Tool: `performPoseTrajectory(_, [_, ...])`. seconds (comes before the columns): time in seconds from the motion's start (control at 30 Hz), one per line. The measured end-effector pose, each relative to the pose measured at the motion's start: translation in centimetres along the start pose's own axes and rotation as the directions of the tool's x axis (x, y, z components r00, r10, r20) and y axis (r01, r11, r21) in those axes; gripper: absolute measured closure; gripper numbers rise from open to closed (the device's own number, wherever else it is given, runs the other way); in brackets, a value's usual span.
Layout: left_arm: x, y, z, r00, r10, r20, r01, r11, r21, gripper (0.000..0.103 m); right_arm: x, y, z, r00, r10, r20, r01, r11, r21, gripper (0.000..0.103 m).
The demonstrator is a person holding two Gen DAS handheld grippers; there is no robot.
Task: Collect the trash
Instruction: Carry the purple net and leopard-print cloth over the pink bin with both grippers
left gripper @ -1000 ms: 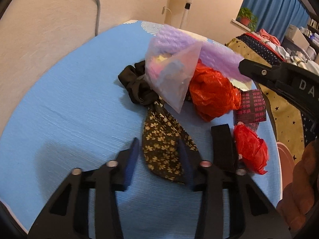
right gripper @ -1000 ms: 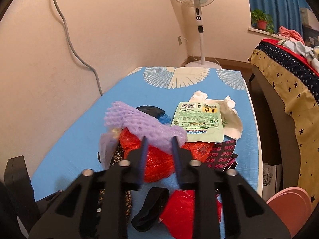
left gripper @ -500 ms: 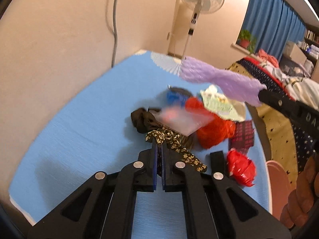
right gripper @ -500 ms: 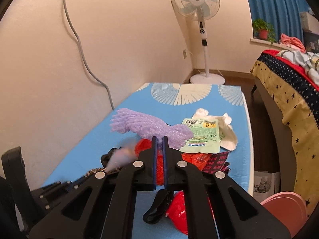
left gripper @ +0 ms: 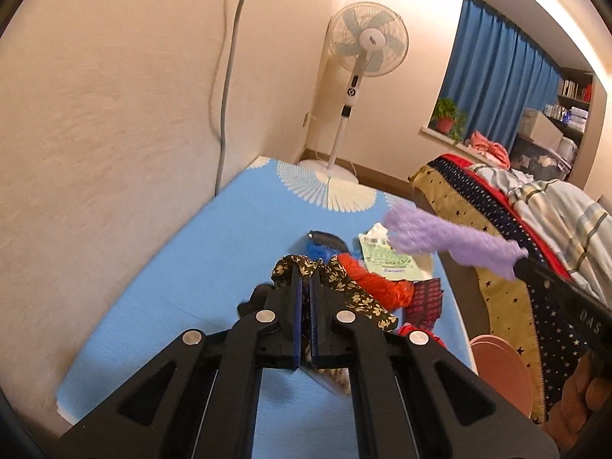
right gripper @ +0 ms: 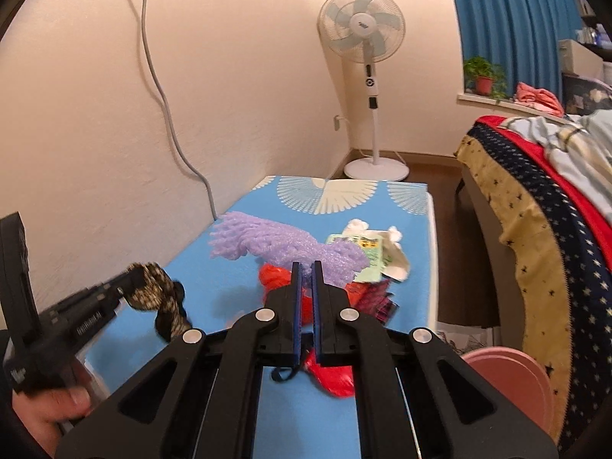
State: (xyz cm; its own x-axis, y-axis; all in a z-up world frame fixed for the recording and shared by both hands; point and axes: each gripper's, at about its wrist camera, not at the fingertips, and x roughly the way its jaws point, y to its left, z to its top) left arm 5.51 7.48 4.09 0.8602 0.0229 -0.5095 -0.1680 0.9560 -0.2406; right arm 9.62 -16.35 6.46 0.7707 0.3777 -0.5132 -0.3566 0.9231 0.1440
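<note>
My left gripper (left gripper: 304,275) is shut on a black cloth strip with gold flowers (left gripper: 344,290); the strip drapes over both fingers above the blue tabletop (left gripper: 214,267). In the right wrist view that left gripper (right gripper: 132,281) holds the floral strip (right gripper: 162,300) up at the left. My right gripper (right gripper: 306,267) is shut on a purple foam net (right gripper: 275,243), which hangs in the air over the pile. The purple foam net (left gripper: 451,241) and the right gripper (left gripper: 524,264) also show at the right of the left wrist view. A red plastic bag (left gripper: 378,285) lies below.
On the table lie a green packet (right gripper: 369,258), white paper (right gripper: 396,258), a dark red printed wrapper (left gripper: 424,302) and a second red bag (right gripper: 332,376). A pink bin (right gripper: 512,386) stands at the table's right edge. A bed (right gripper: 535,237) is further right, a standing fan (right gripper: 363,26) behind.
Both grippers have risen. The left one closed on the floral strip and lifted it. The right one closed on the purple net and pulled it up off the pile.
</note>
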Motion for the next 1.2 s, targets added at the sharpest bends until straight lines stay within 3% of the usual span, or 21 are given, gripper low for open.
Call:
performPoseTrajectory(0.67, [-3.2,-5.5,-1.8,0.984,-0.181,0.005,0.179,0.977,0.112,0.100,-7.7,-3.9,-3.4,0.981,-0.194,0.026,0.192,0.979,0.070,0.098])
performPoseTrajectory(0.93, [-3.3,-8.1,-2.9,0.962,-0.271,-0.027,0.272,0.952,0.140,0.100,-9.7,-6.5,-4.5,0.962,-0.274,0.010,0.270,0.954,0.130,0.098])
performPoseTrajectory(1.2, [-3.0,-11.7,-3.8,0.929,-0.364,-0.062,0.369,0.913,0.174,0.100,-11.3,-9.3,-4.8,0.936,-0.352,0.002,0.347,0.923,0.168,0.098])
